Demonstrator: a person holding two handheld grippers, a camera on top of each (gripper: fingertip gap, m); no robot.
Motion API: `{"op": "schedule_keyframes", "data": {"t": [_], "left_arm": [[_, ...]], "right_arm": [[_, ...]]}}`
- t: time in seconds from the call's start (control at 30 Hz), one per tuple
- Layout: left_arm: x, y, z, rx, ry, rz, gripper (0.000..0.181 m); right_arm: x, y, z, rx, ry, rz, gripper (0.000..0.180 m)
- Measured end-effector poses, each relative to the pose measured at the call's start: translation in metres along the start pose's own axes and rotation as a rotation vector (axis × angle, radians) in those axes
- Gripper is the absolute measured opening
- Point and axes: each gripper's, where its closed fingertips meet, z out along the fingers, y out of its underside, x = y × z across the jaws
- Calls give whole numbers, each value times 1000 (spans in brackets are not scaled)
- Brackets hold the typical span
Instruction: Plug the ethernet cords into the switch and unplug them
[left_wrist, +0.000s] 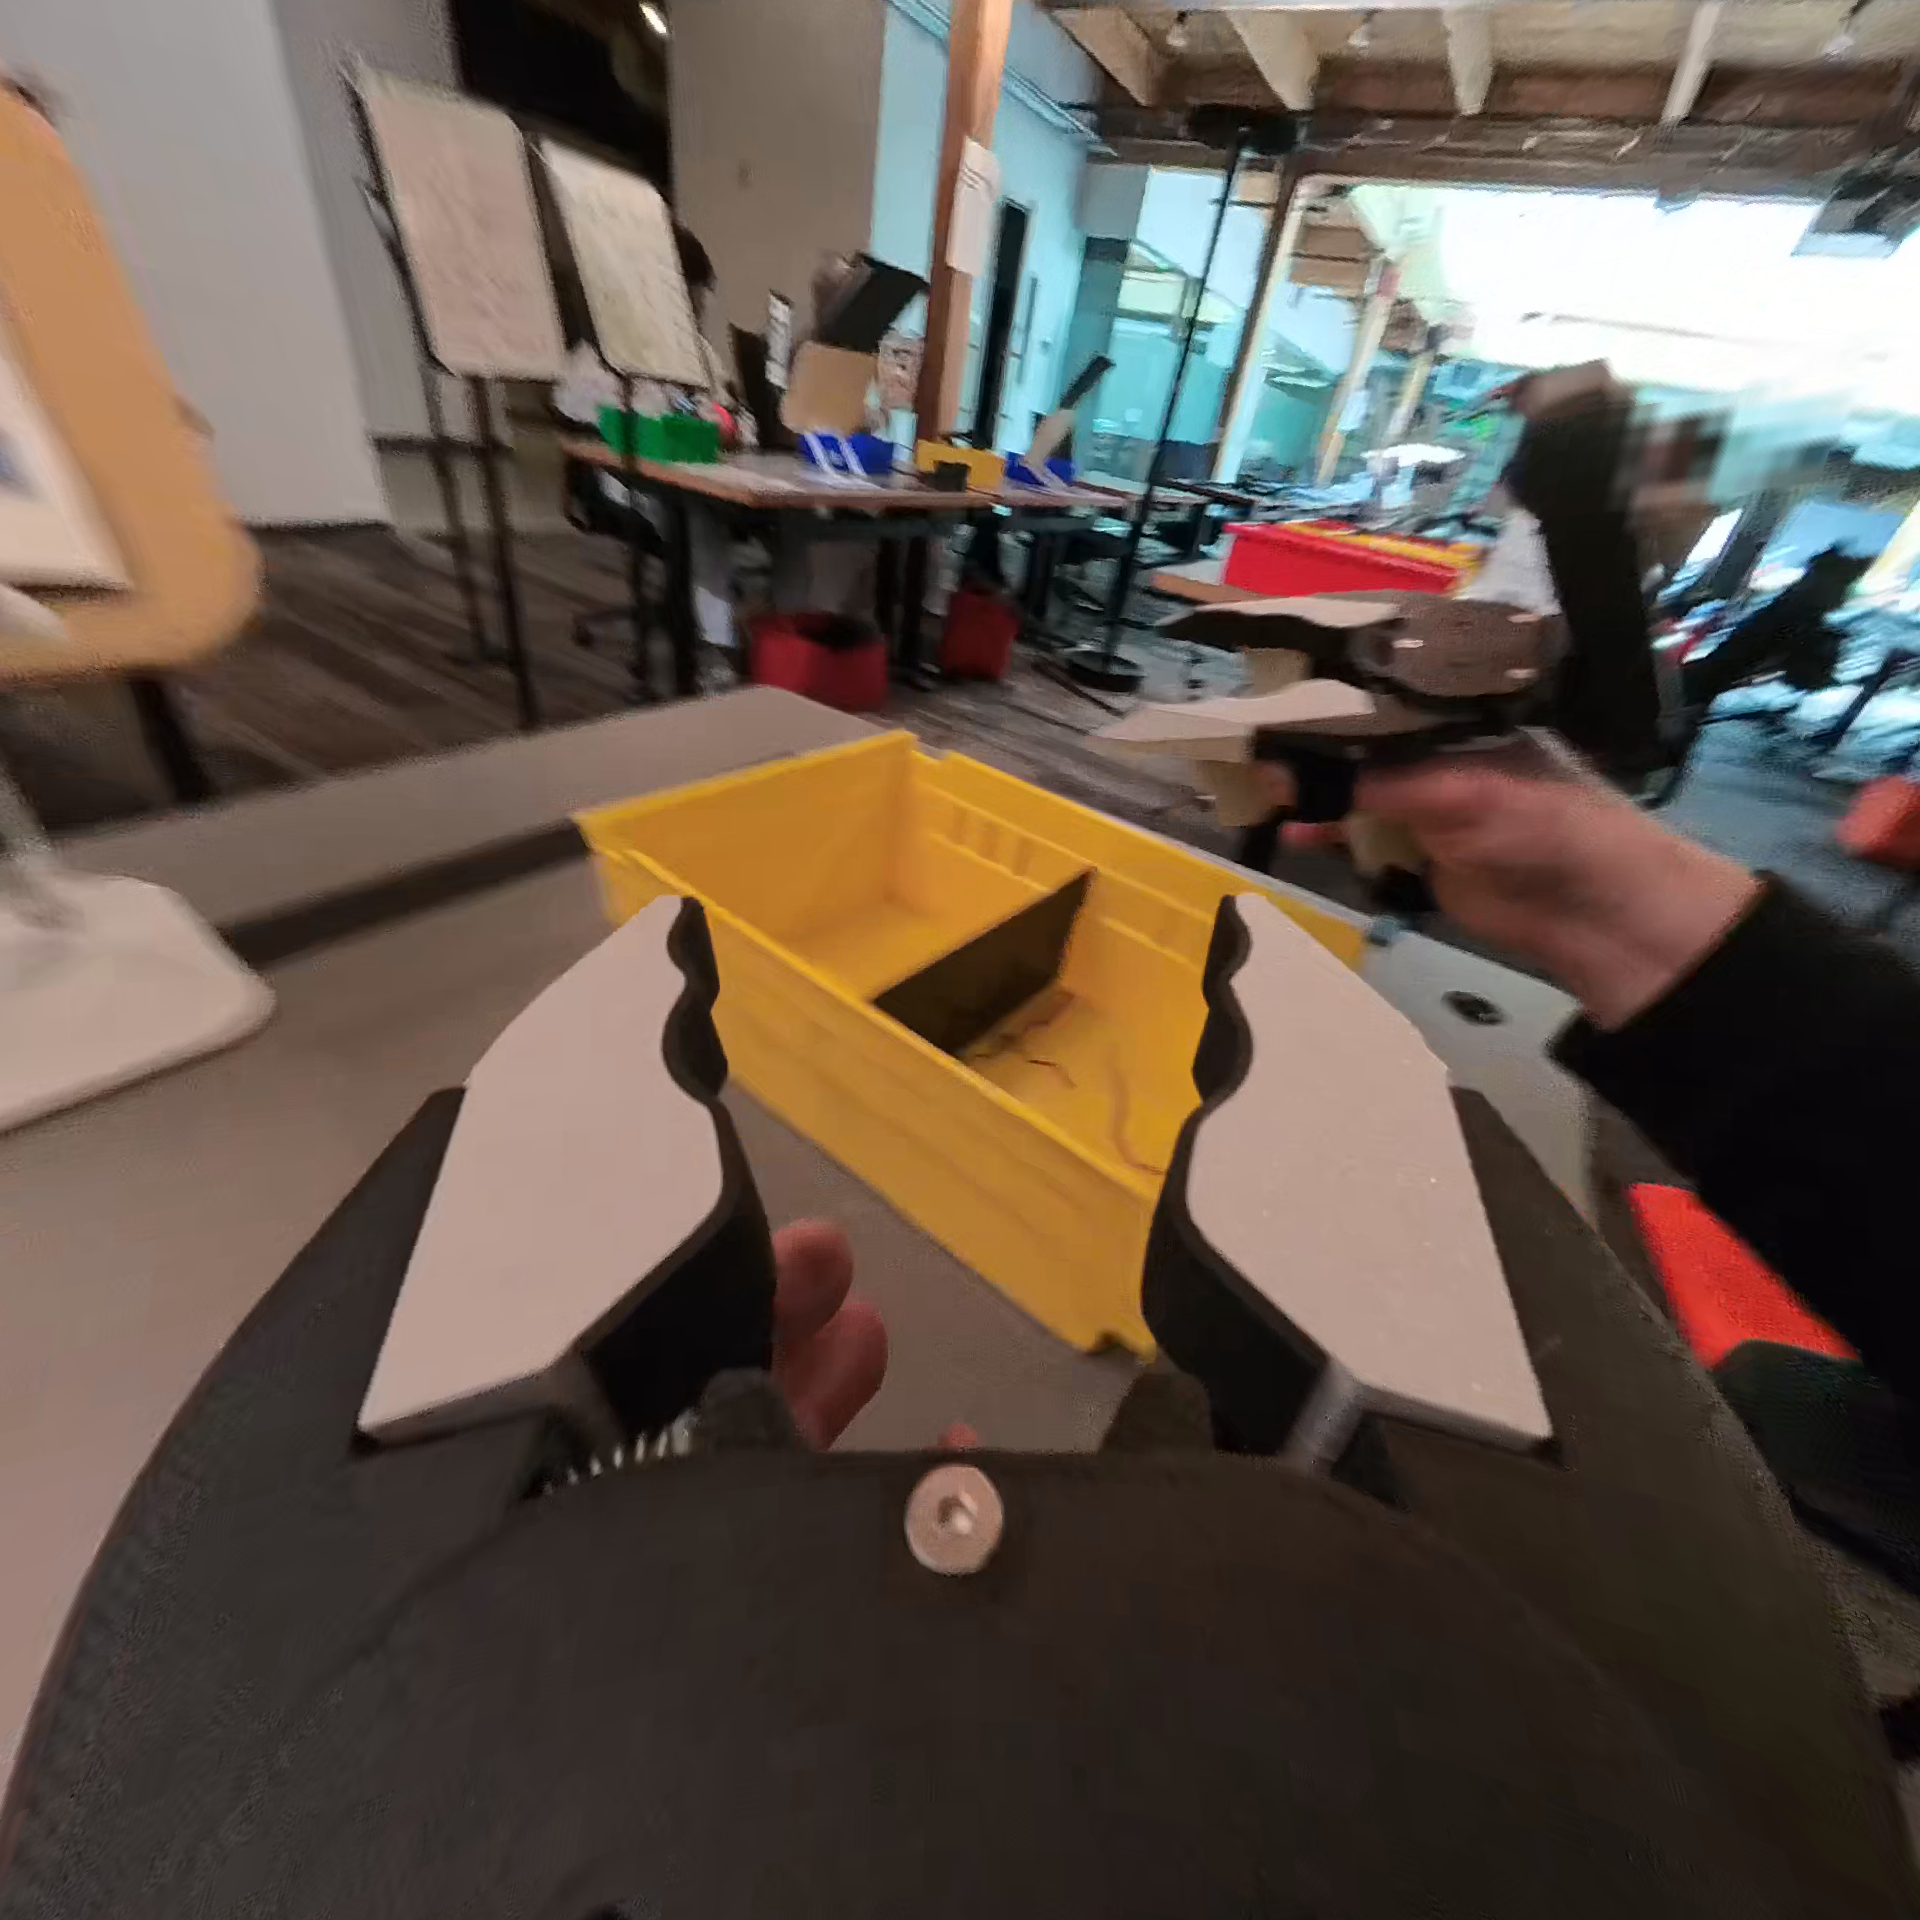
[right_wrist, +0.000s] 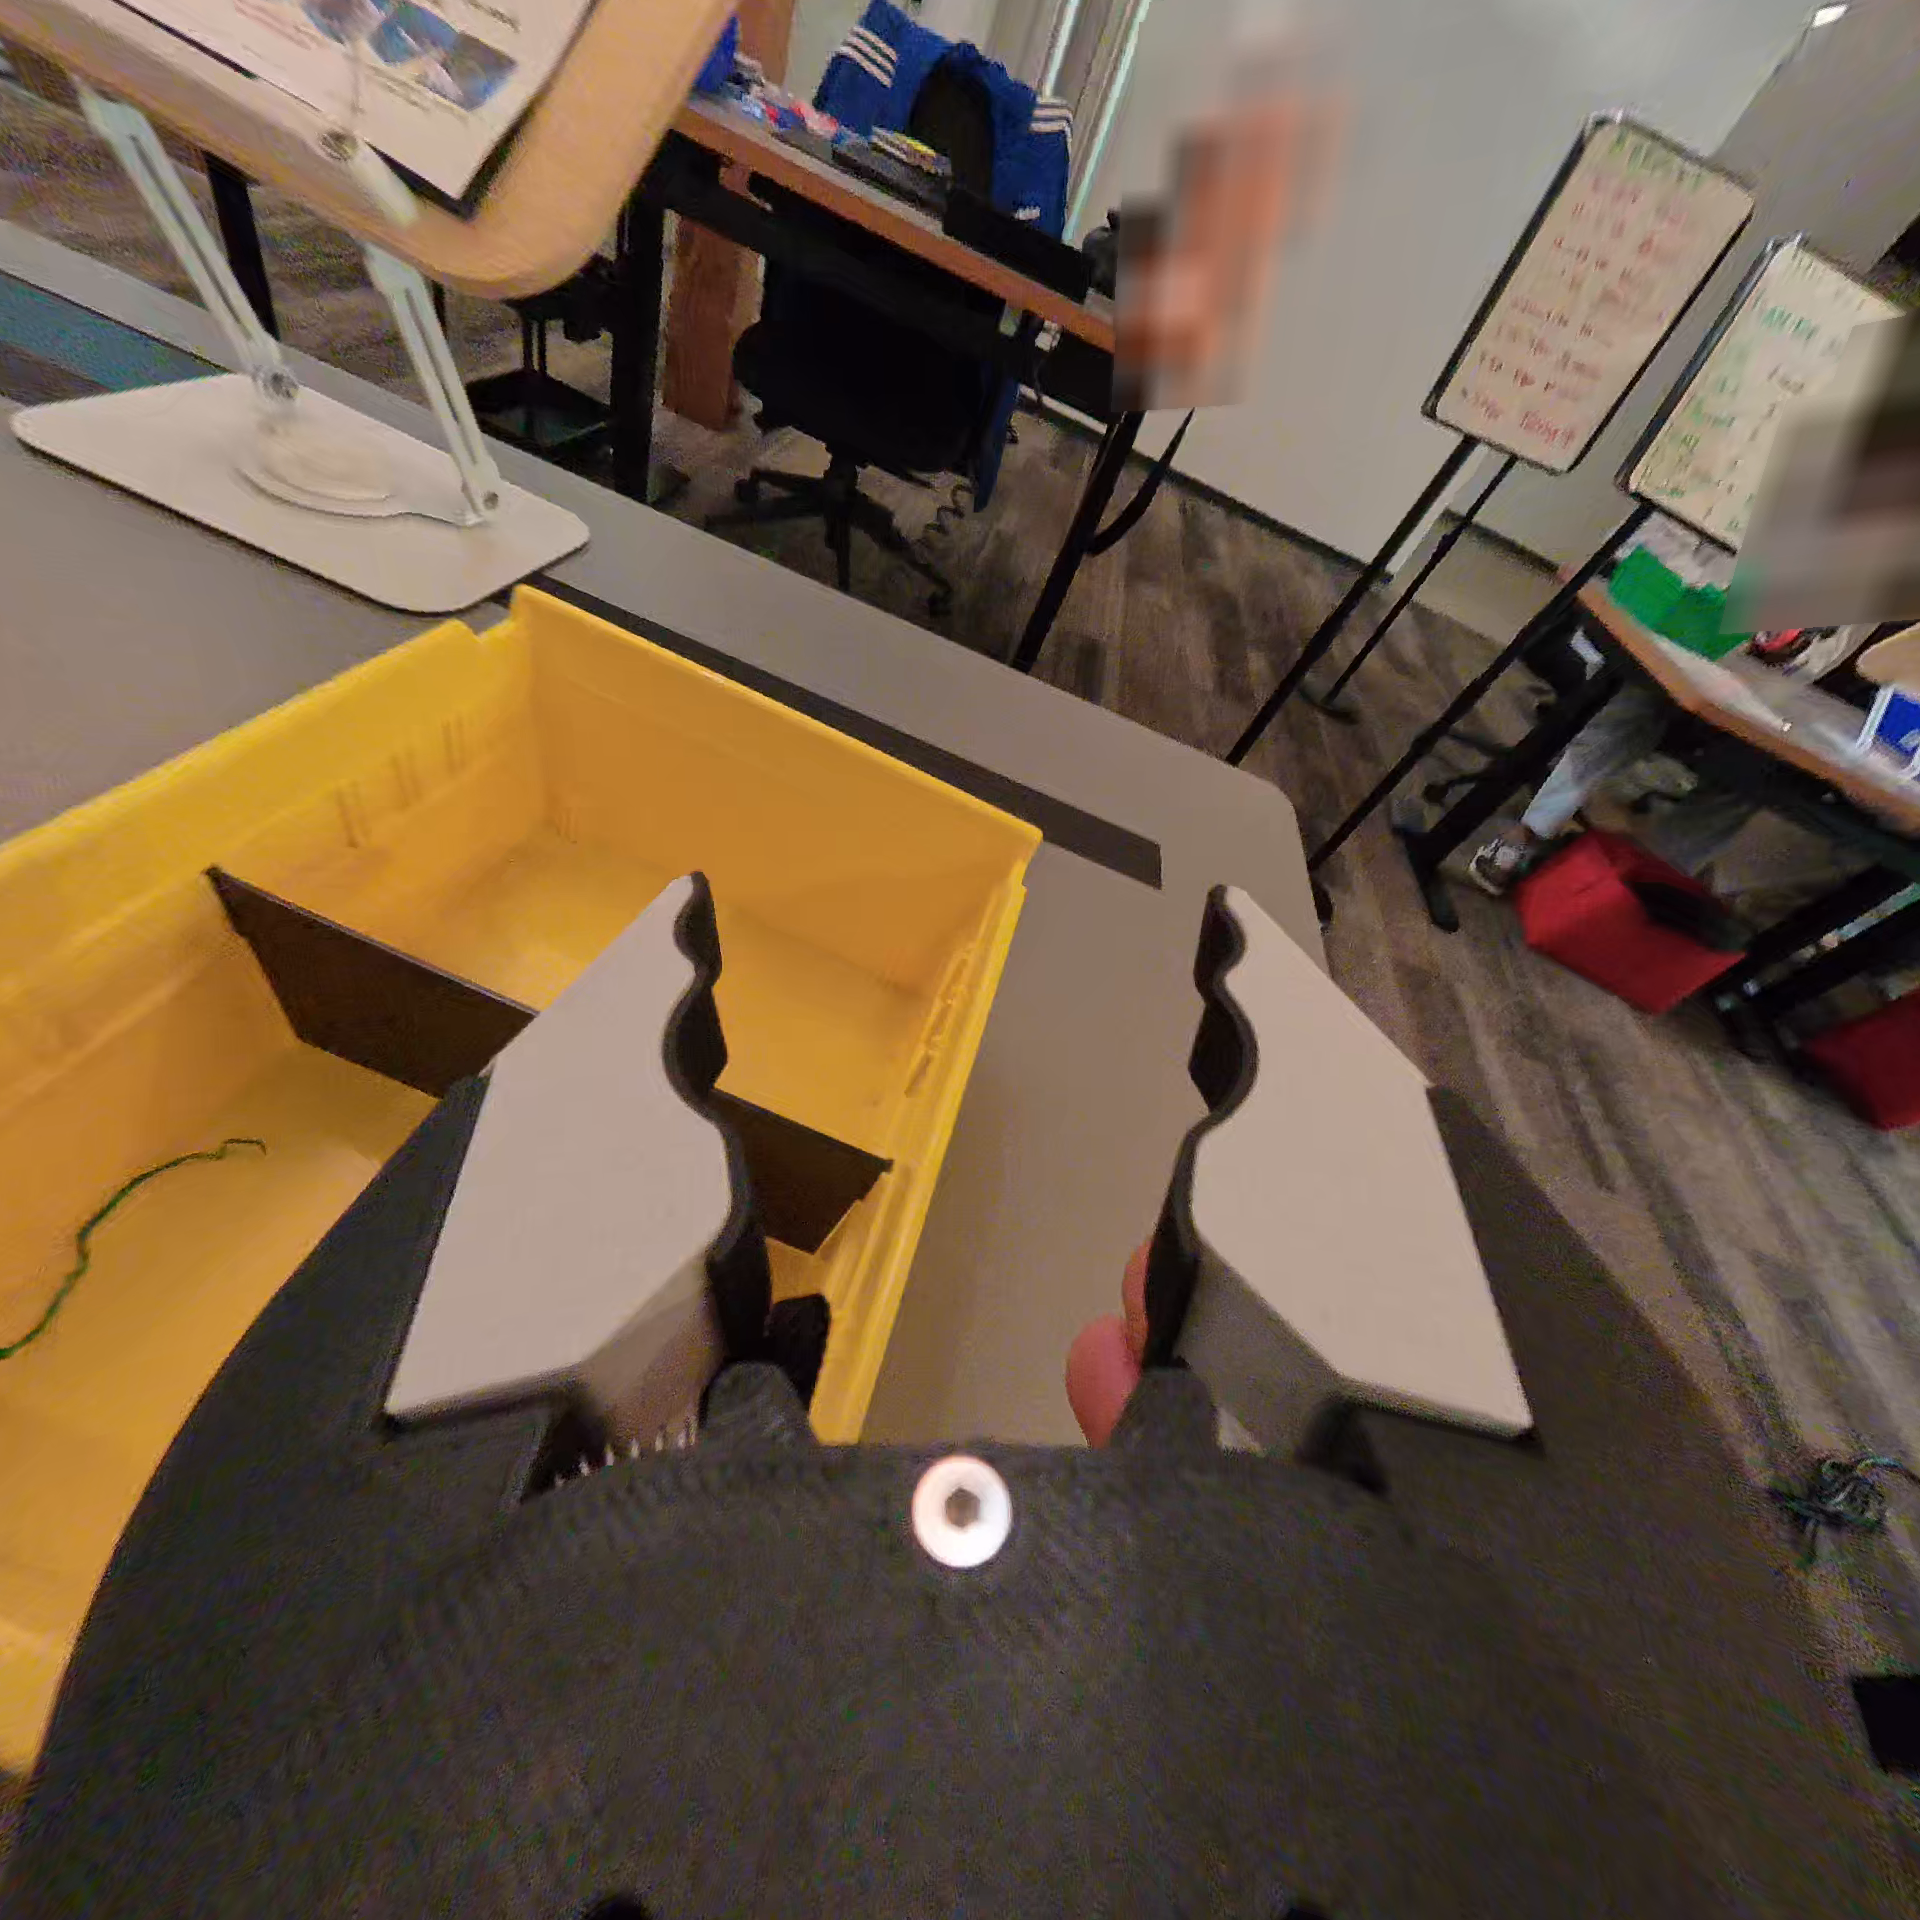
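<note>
No switch and no ethernet cord shows in either view. My left gripper (left_wrist: 961, 925) is open and empty, held above the near end of a yellow bin (left_wrist: 831, 894). My right gripper (right_wrist: 956, 904) is open and empty, over the bin's right wall (right_wrist: 935, 997) and the grey table (right_wrist: 1081, 1039). The right gripper also shows in the left wrist view (left_wrist: 1174, 675), held by a hand in a black sleeve at the right, above the bin's far end.
The bin has a black divider (left_wrist: 987, 977) (right_wrist: 364, 997) and a thin loose wire (right_wrist: 135, 1205) in one compartment. A white stand base (right_wrist: 312, 488) with a tilted wooden board (right_wrist: 436, 208) stands at the table's back left. Beyond the table edge are whiteboards (right_wrist: 1590, 291), desks and red bins (right_wrist: 1610, 925).
</note>
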Motion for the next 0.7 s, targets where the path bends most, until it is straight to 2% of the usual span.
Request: {"op": "schedule_keyframes", "data": {"t": [0.1, 0.2, 0.3, 0.4, 0.53, 0.6, 0.7], "left_arm": [[-55, -32, -51, -1, -214, 217, 86], [-123, -51, -119, -28, -455, 319, 83], [-194, -55, -203, -79, -748, 387, 80], [-240, -42, -278, -201, -971, 449, 83], [-277, 2, -341, -391, -1105, 459, 83], [-285, 33, -352, -468, -1073, 359, 80], [-282, 56, -351, -460, -1006, 259, 60]], "right_arm": [[-31, -34, -21, 96, -10, -83, 86], [-81, -59, -34, 200, -85, -121, 84], [-124, -59, -36, 219, -154, -81, 83], [-149, -48, -30, 205, -165, -58, 85], [-196, -39, -23, 175, -260, -6, 82], [-209, -36, -19, 166, -245, -28, 73], [-216, -42, -17, 177, -198, -76, 78]]}}
